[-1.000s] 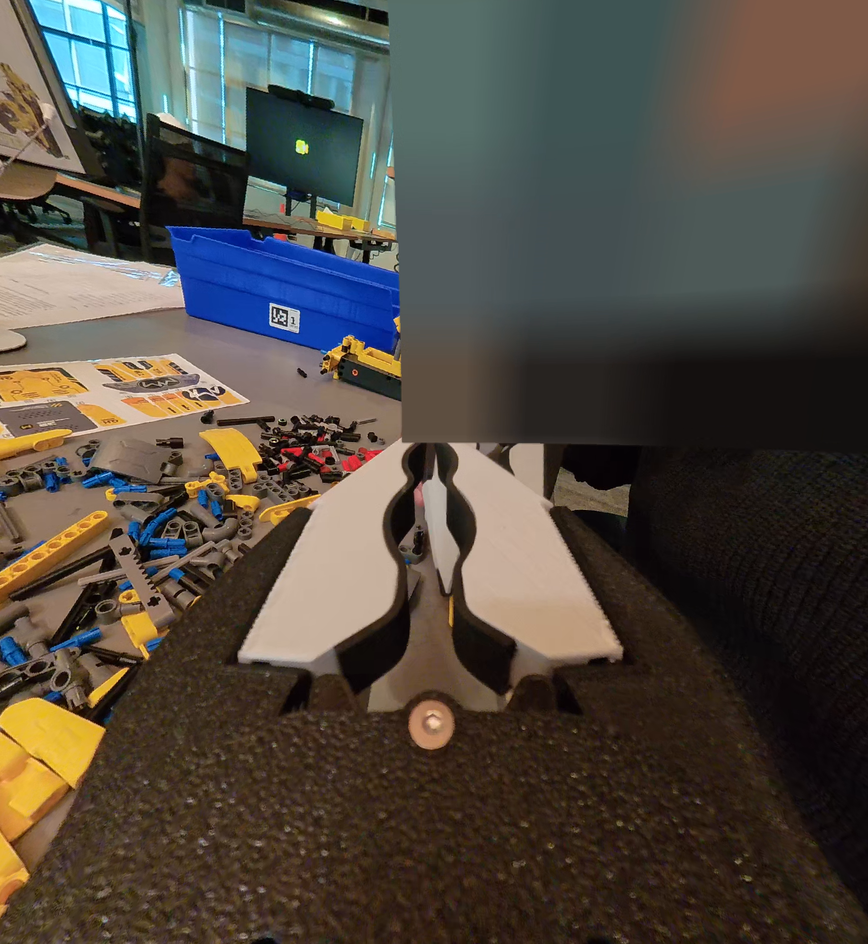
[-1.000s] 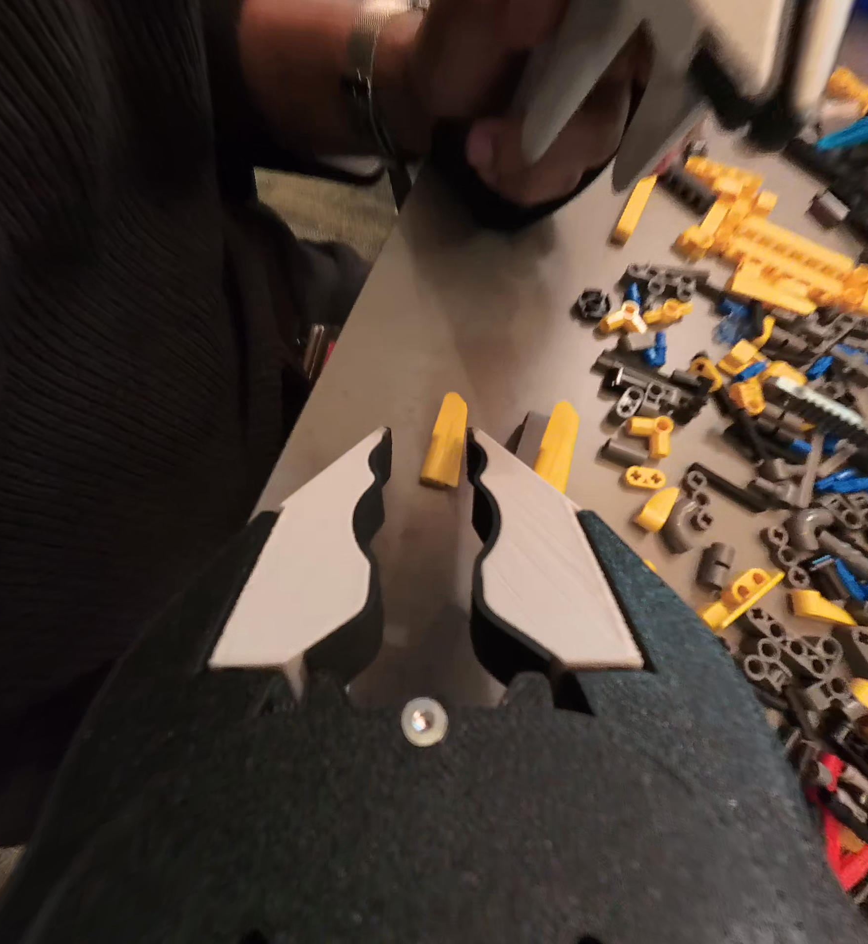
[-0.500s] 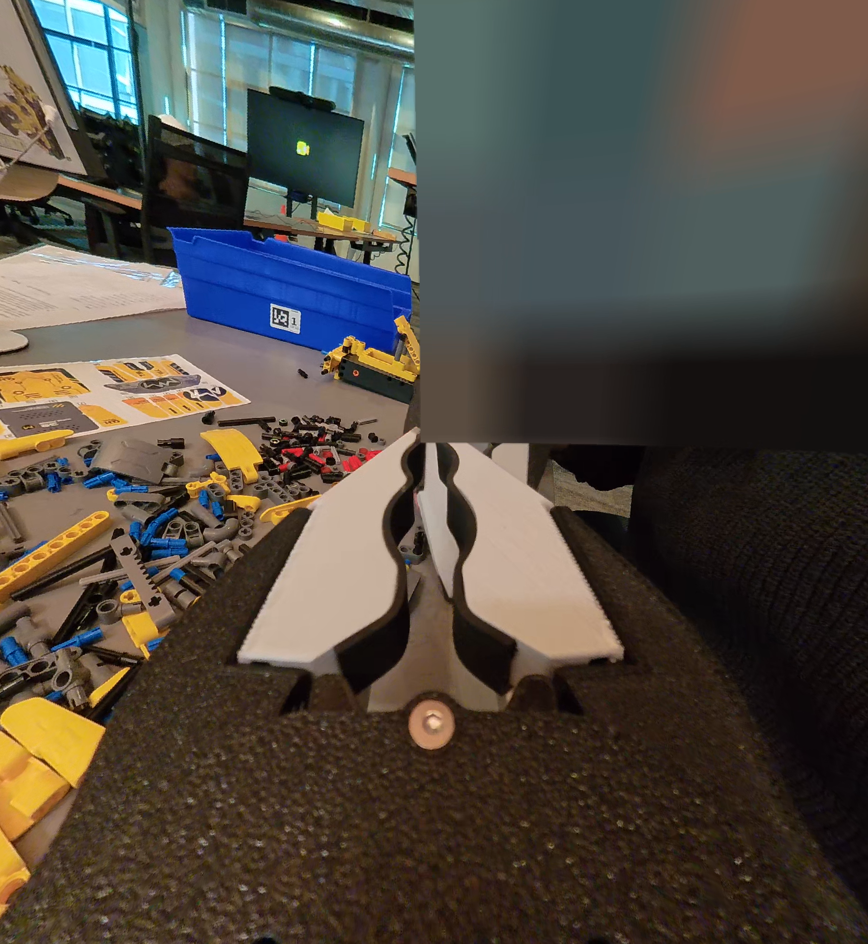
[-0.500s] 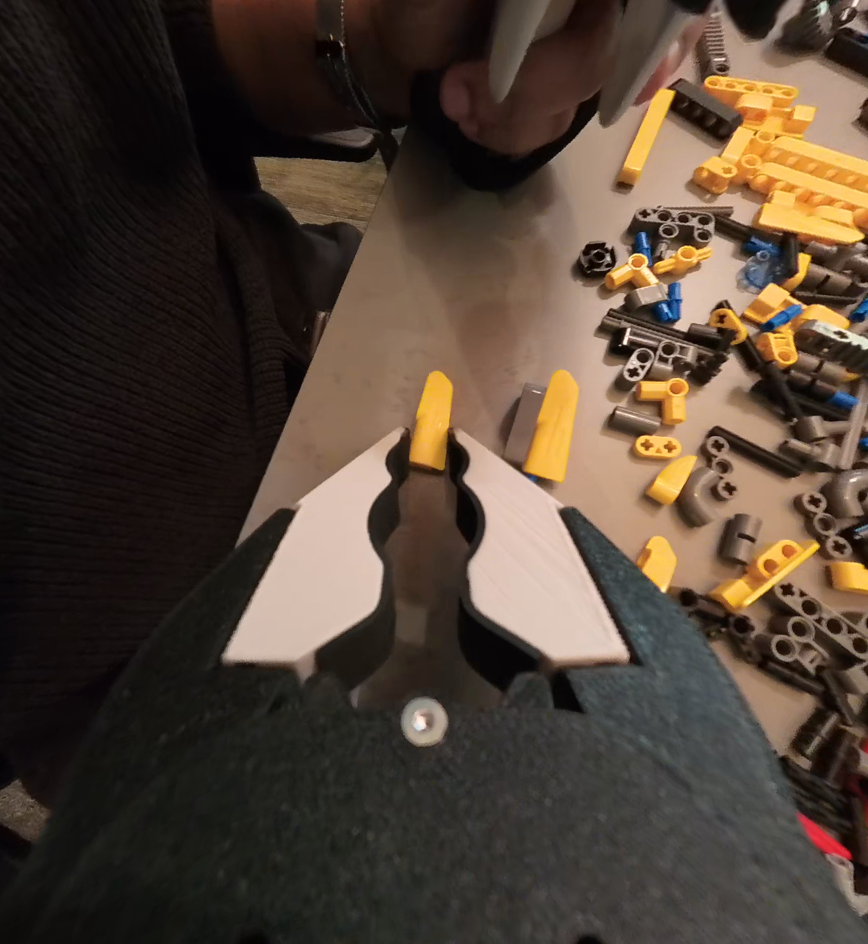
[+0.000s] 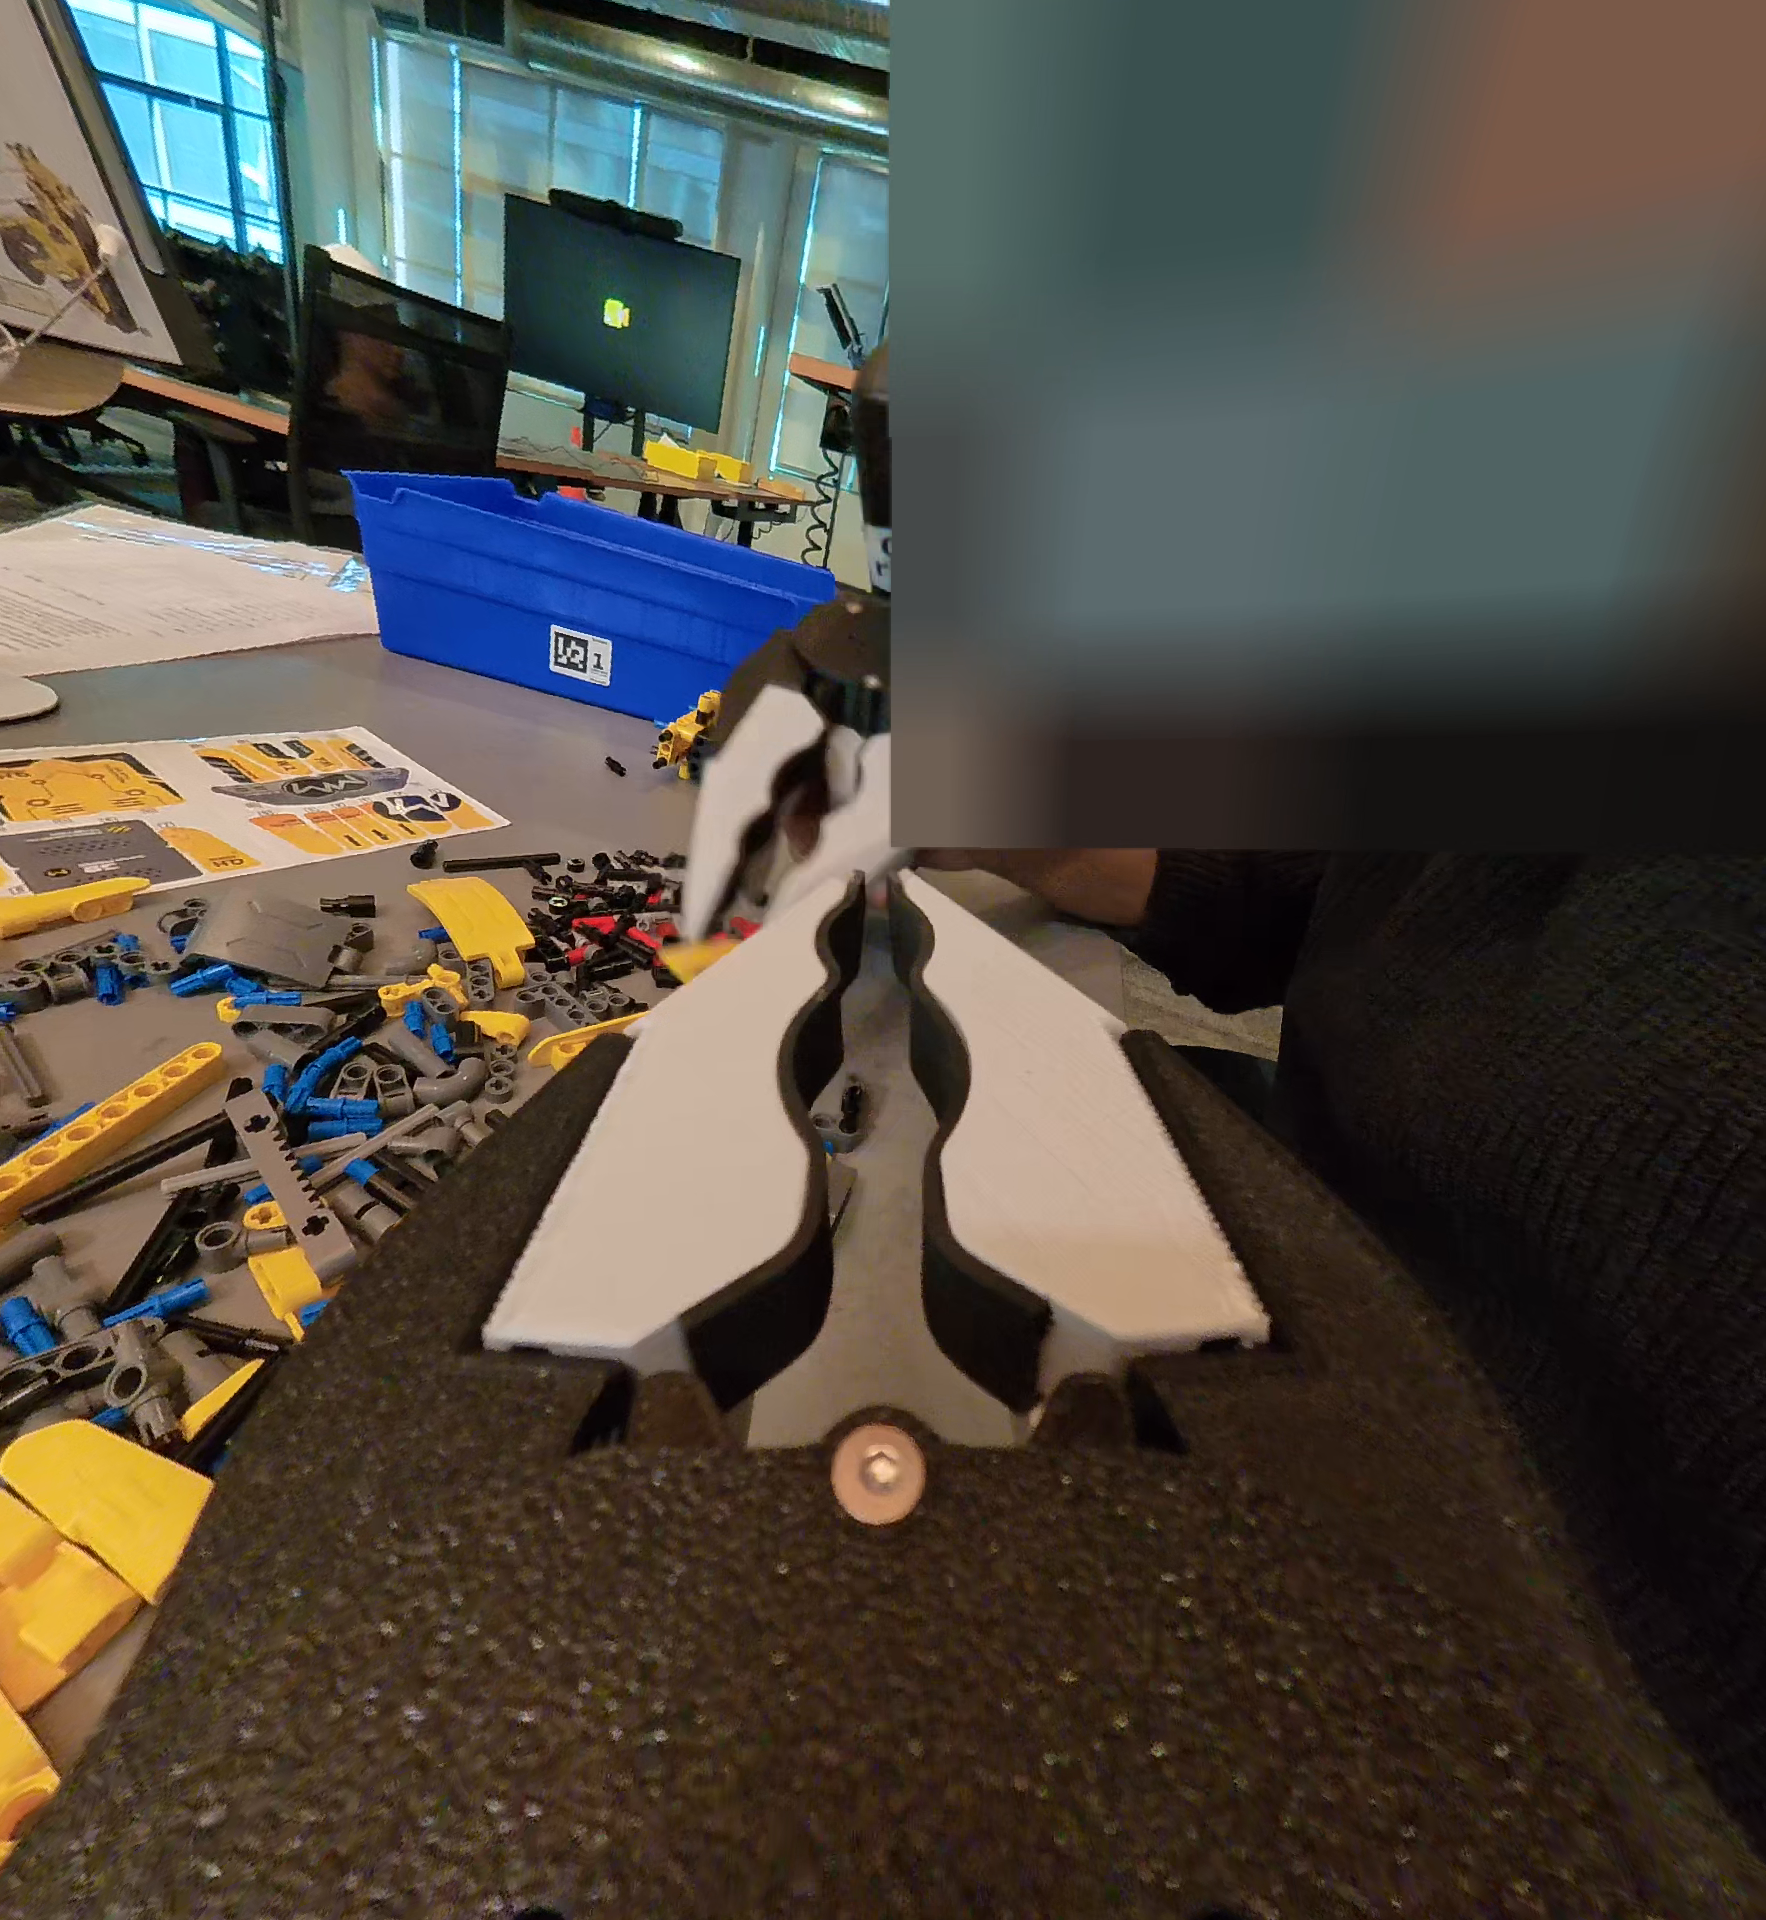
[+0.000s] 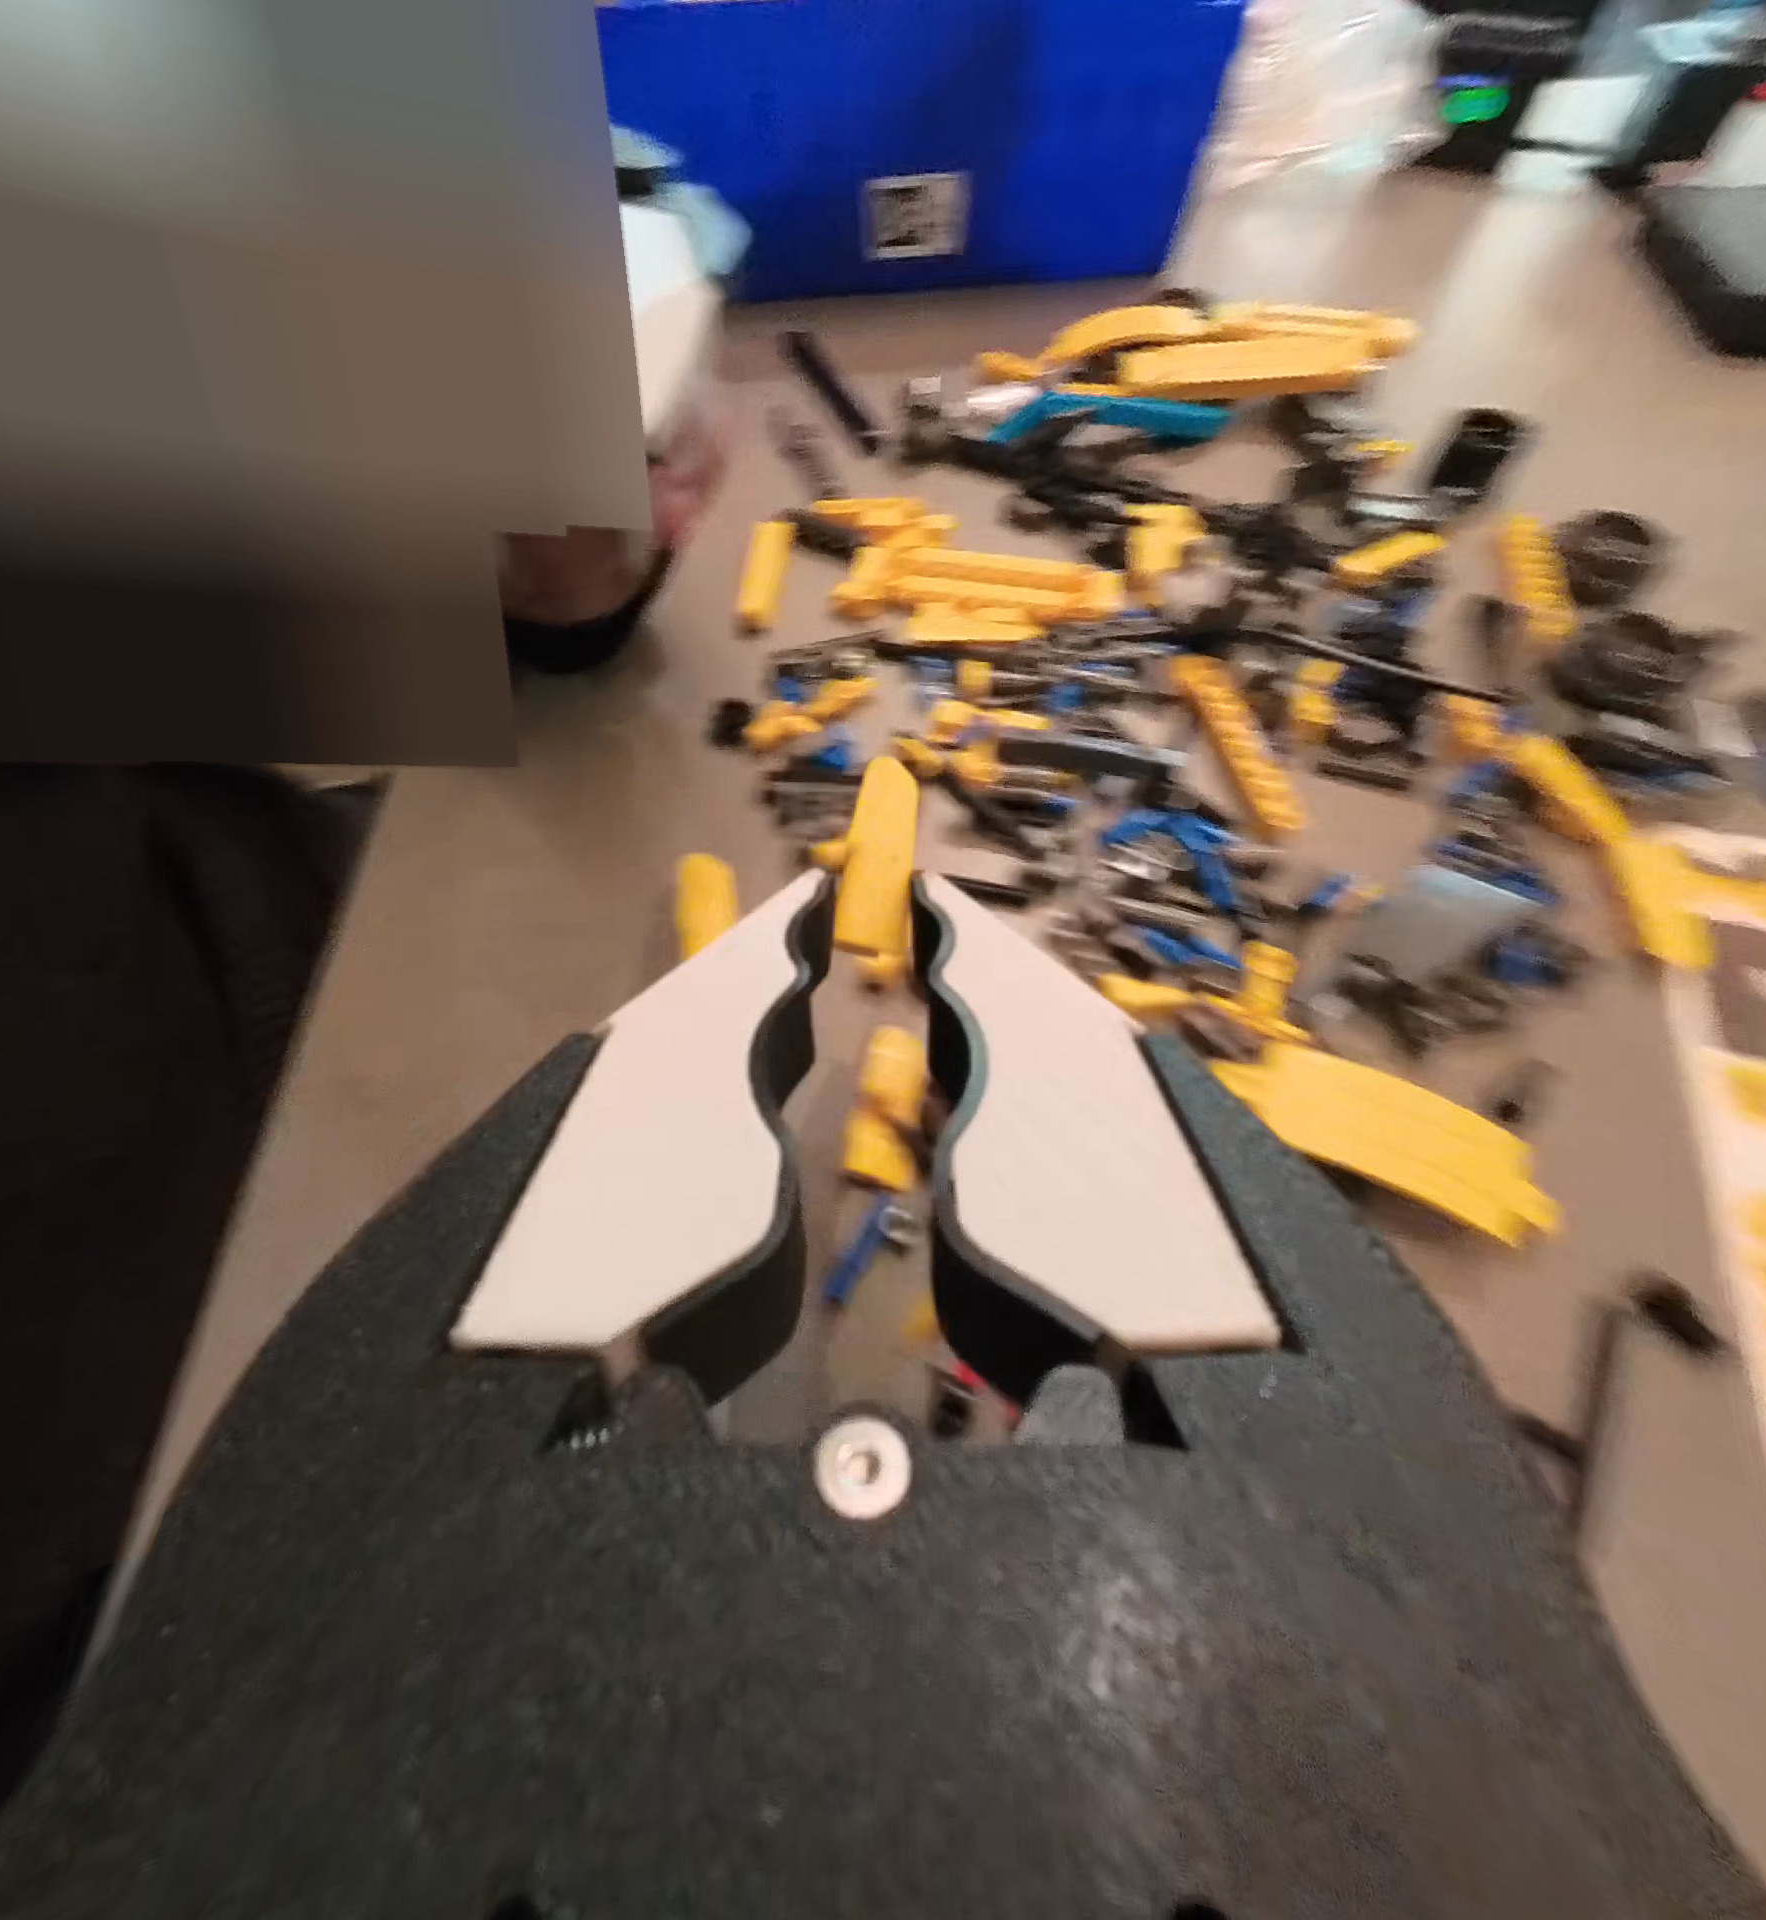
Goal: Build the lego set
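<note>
My right gripper (image 6: 871, 894) is shut on a yellow curved panel piece (image 6: 879, 852), which sticks out forward between the tips above the grey table (image 6: 505, 935). The view is blurred by motion. The right gripper also shows in the left wrist view (image 5: 723, 914), tilted down with the yellow piece (image 5: 700, 956) at its tips, just ahead of my left gripper (image 5: 874, 883). The left gripper's jaws stand almost together with nothing between them, held over the table's near edge beside a pile of loose yellow, grey, blue and black building parts (image 5: 339, 1060).
A blue bin (image 5: 588, 592) stands at the back, also in the right wrist view (image 6: 910, 135). A sticker sheet (image 5: 214, 800) lies left of it. A partly built yellow model (image 6: 1191, 364) sits near the bin. A second yellow piece (image 6: 704, 899) lies near the edge. A dark sleeve (image 5: 1585, 1247) fills the right. There is about 8 cm between the tips of the two grippers. Both grippers' tips are roughly 30 cm from the partly built yellow model (image 6: 1191, 364).
My right gripper closed on the yellow piece at the table's edge, lifted it and swung toward the pile, coming into the left wrist view. The left gripper has hardly moved.
</note>
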Tool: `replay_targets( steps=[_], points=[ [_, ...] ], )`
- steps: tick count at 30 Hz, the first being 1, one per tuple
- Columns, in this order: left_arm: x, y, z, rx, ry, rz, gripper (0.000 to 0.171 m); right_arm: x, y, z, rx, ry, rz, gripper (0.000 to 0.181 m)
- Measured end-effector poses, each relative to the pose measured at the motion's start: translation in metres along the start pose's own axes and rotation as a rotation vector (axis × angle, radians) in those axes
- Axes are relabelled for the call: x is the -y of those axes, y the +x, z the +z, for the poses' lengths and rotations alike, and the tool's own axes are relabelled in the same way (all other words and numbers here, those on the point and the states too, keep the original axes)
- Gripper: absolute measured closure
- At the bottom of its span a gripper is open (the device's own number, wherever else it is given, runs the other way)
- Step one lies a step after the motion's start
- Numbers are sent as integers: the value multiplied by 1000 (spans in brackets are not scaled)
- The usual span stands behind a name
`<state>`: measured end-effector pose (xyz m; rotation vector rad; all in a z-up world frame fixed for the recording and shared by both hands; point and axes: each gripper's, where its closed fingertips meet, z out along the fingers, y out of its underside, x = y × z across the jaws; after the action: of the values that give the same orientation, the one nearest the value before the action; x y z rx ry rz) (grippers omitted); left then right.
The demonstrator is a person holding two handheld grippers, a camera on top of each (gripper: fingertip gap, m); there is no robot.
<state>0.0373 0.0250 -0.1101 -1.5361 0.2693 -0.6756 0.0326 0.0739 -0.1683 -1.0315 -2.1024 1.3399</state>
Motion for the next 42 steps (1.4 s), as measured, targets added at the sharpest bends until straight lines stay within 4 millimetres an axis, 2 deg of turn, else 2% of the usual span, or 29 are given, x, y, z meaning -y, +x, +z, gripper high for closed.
replay_targets(
  steps=[3,6,10,14,17,26,33,37,42],
  points=[
    [1,0,-1,1,5,0,168,-9,54,-23,-241,-32,27,167],
    [1,0,-1,1,8,0,168,-22,91,-41,-400,-54,91,167],
    [2,0,-2,3,14,3,168,-38,117,-52,-522,-87,178,167],
    [2,0,-2,7,17,7,168,-55,131,-58,-614,-165,212,168],
    [2,0,-2,10,16,9,168,-56,134,-60,-655,-191,189,168],
    [2,-2,-1,19,12,7,168,-21,123,-63,-664,-72,65,168],
    [2,-3,-2,29,15,14,168,0,127,-64,-610,50,146,165],
    [2,-4,-2,35,14,21,168,38,123,-59,-546,176,221,164],
    [3,-3,-2,38,17,29,168,89,113,-49,-523,261,155,165]
  ],
)
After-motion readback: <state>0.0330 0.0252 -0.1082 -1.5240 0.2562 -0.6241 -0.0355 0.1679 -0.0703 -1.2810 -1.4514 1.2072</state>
